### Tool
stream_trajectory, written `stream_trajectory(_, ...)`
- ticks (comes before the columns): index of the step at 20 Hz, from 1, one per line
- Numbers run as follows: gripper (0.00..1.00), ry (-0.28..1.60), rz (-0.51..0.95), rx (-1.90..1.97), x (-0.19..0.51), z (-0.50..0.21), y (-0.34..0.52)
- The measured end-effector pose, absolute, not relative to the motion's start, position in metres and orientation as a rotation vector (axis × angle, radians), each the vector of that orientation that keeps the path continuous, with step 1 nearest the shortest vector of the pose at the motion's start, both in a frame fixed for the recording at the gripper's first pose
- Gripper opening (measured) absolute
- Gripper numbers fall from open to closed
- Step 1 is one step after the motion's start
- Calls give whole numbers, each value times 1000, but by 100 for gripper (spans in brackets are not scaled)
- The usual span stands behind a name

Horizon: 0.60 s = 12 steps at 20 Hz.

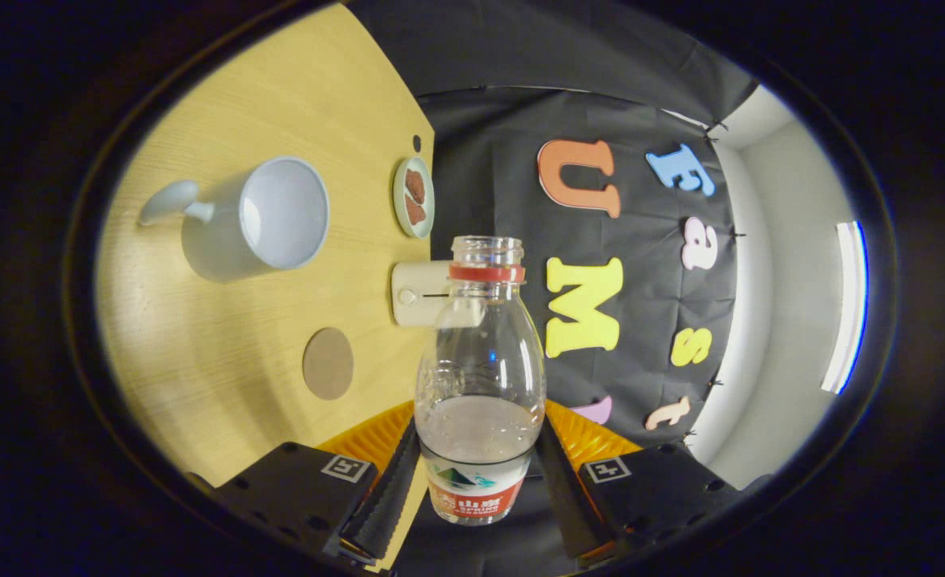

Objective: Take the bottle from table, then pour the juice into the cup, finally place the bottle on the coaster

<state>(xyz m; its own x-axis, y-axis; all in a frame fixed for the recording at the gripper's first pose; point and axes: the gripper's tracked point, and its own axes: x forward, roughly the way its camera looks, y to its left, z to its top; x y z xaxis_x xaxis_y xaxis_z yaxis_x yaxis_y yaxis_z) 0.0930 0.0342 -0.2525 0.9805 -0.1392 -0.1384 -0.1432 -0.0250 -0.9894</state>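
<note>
Gripper view: the hand-held gripper [478, 473] is clenched on the bottle [480, 377], both fingers pressing its lower body from either side, at about the level of the label. The grip sits low, probably so the neck stays free for pouring. The bottle has no cap; a red ring sits under its open mouth, and a little liquid lies in the lower part, its surface level just above the fingers. The whole scene appears turned on its side, so the wooden bench [199, 336] runs up along the left of the fingers. I judge from this that the bottle is lifted and rolled over for the pour, though nothing is leaving the mouth.

The cup [268, 215], pale with a handle, lies well beyond the fingers to the left, its opening facing this way and looking empty. The round brown coaster [328, 363] lies nearer, just ahead and left of the fingers, bare for the bottle. A small dish [413, 196] holding brown pieces and a cream box [421, 293] sit farther along the bench edge, the box partly behind the bottle's neck.

The bottle's label has a red band with white writing; "SPRING" can be made out, the rest is too small.
</note>
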Motion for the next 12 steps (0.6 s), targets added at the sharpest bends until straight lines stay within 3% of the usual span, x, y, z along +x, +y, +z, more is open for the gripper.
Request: stream_trajectory(12, 82, 222, -3, -1755, 95, -251, 43)
